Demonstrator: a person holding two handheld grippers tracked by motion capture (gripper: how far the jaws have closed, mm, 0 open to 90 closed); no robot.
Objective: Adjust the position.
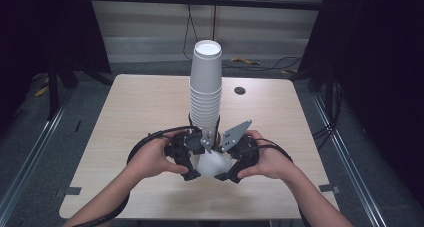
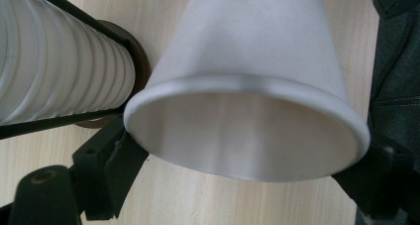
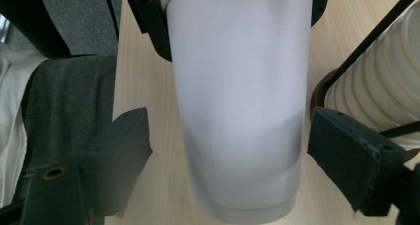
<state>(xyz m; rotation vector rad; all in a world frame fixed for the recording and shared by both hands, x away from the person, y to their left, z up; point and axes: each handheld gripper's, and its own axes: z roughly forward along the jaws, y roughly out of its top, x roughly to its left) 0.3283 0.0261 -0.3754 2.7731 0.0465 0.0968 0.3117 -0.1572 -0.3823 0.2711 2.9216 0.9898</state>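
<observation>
Two grippers meet at six o'clock of the table (image 1: 150, 102) in the high view: the left gripper (image 1: 192, 159) and right gripper (image 1: 227, 159) flank a single white cup (image 1: 212, 163) lying low between them, just in front of the tall cup stack (image 1: 206, 87) in its black wire holder.

From the left gripper view, the cup (image 2: 247, 61) sits between the jaws with its open rim toward the camera; the jaws stand narrowly apart and pinch the rim at nine and three o'clock. The stack (image 2: 59, 61) lies just beside it at ten o'clock.

From the right gripper view, the cup (image 3: 237, 96) hangs base-first between wide-spread jaws whose pads stand clear of its wall on both sides, so nothing is held here.

Likely risks: the thin rim may buckle under the left pinch, or the cup could swing into the stack and topple it. Open tabletop lies at nine and three o'clock; the near edge is close.
</observation>
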